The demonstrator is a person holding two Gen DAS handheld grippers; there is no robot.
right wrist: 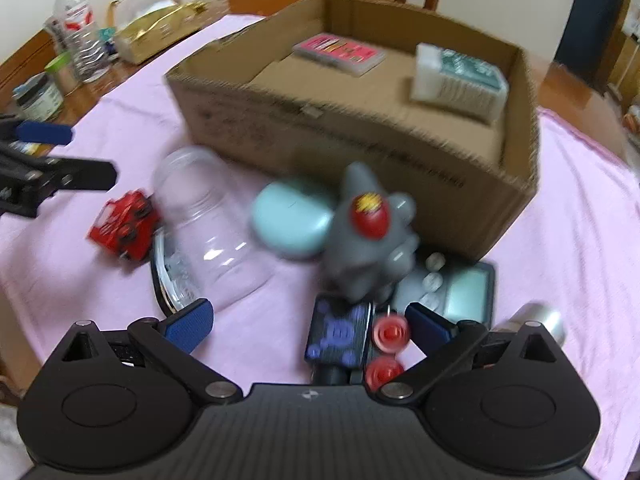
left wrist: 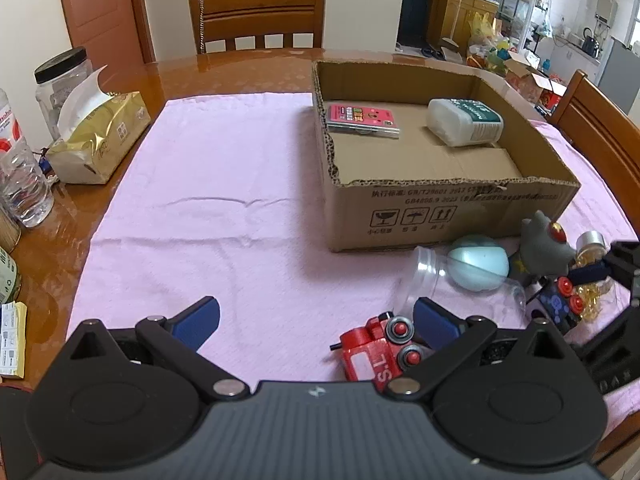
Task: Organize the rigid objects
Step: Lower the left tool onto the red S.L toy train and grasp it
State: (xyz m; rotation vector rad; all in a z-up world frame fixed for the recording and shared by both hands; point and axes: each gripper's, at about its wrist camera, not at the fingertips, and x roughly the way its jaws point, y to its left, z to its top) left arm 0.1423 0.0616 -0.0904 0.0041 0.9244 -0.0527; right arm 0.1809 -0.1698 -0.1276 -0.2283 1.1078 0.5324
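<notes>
An open cardboard box [left wrist: 452, 208] [right wrist: 360, 128] holds a pink card case [left wrist: 362, 120] [right wrist: 340, 54] and a white bottle [left wrist: 464, 120] [right wrist: 460, 80]. In front of it lie a clear jar [left wrist: 424, 284] [right wrist: 212, 224], a teal egg [left wrist: 478, 268] [right wrist: 292, 224], a grey figure [left wrist: 548, 248] [right wrist: 372, 240], a red toy truck [left wrist: 376, 352] [right wrist: 124, 228] and a dark blue toy truck [left wrist: 558, 304] [right wrist: 340, 332]. My left gripper [left wrist: 316, 320] is open and empty, the red truck by its right finger. My right gripper [right wrist: 308, 324] is open over the blue truck.
A pink cloth [left wrist: 224, 216] covers the wooden table. A gold tissue pack [left wrist: 100, 140], a plastic water bottle [left wrist: 20, 176] and a black-lidded jar [left wrist: 60, 80] stand at the left. A silver-capped vial [left wrist: 592, 244] and a grey timer [right wrist: 460, 292] lie at right. Chairs stand behind.
</notes>
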